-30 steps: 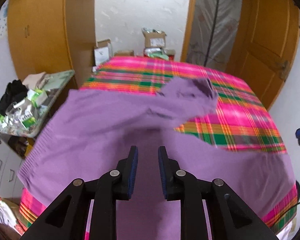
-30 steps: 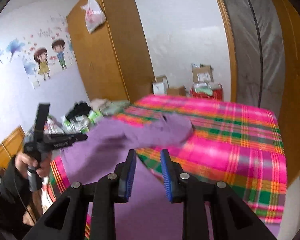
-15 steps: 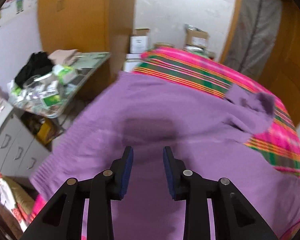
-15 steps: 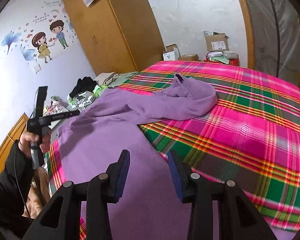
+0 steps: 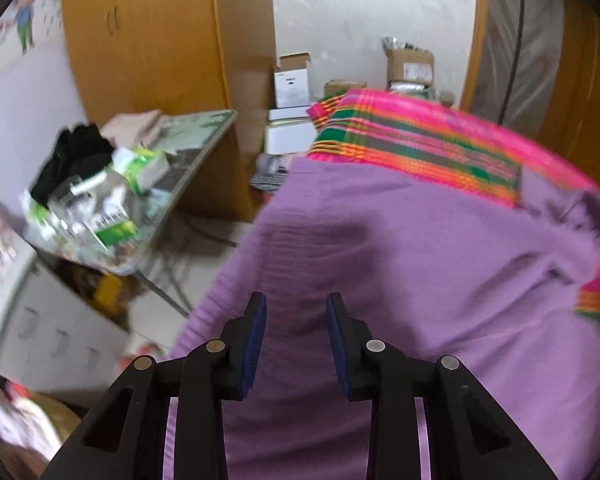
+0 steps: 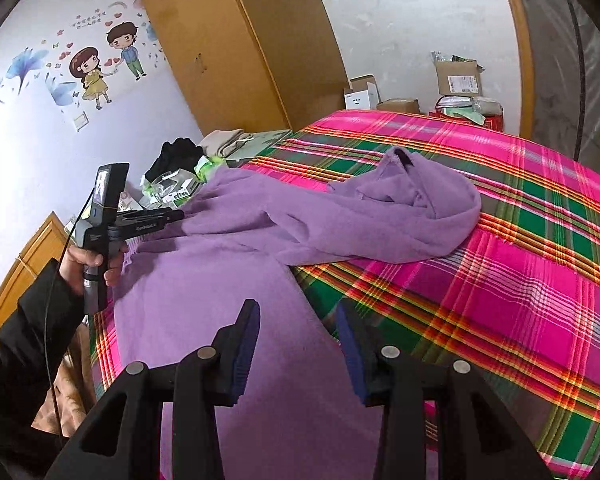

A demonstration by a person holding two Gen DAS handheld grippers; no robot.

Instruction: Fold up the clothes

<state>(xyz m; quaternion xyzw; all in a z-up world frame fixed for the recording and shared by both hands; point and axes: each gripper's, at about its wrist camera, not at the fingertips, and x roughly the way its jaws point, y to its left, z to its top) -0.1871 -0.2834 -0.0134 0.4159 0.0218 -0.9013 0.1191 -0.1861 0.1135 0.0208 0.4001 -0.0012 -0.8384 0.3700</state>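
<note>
A purple sweater lies spread on the bed's pink and green plaid cover, with one sleeve bunched across it toward the bed's middle. My right gripper hovers open over the near part of the sweater, close to its right edge, with nothing between the pads. My left gripper is open above the sweater near its left edge, where the knit hangs over the bedside. In the right wrist view the left gripper, held in a hand, points at that same left edge.
A side table piled with packets and dark clothes stands left of the bed. White drawers sit below it. A wooden wardrobe and cardboard boxes stand against the far wall. The plaid cover lies bare beyond the sweater.
Both grippers have dropped closer to the sweater and their jaws stand wider. The left one has swung leftward to the sweater's left edge. The sweater lies as before.
</note>
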